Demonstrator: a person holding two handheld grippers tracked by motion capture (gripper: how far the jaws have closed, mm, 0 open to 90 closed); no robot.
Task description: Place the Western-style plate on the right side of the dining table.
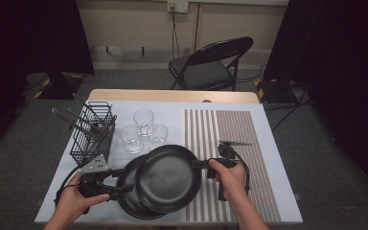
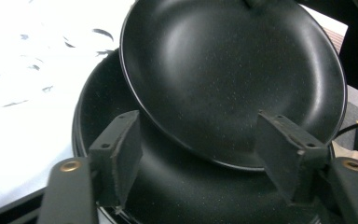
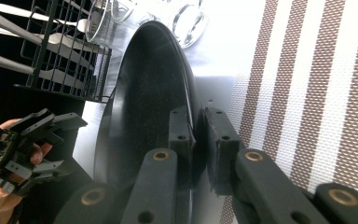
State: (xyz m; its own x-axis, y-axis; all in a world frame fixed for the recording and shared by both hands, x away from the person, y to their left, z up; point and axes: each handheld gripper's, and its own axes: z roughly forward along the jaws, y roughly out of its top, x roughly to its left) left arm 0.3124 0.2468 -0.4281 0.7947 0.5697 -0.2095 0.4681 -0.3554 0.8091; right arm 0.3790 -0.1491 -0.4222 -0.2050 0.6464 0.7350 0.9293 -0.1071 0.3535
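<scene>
In the high view the upper black non-stick frying pan [image 1: 168, 178], stiff, heavy and slick, overlaps a second black pan [image 1: 130, 197] near the table's [image 1: 278, 158] front edge; the left gripper [image 2: 200, 154] view shows its jaws spread with nothing clamped; the right gripper [image 3: 196, 135] view shows pads clenched on the upper pan's rim, the best hold.

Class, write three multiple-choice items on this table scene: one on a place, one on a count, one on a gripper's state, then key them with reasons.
1. Where does the wire cutlery basket stand?
A. left of the glasses
B. on the striped mat
C. on the chair

2. How many clear glasses stand on the table?
A. one
B. three
C. five

3. How is the right gripper set?
A. wide open
B. shut on the upper pan's rim
C. shut on a fork

Key: 1 A, the high view shows it left of the glasses. 2 B, three are grouped behind the pans. 3 B, its pads pinch the edge of the upper pan.
</scene>
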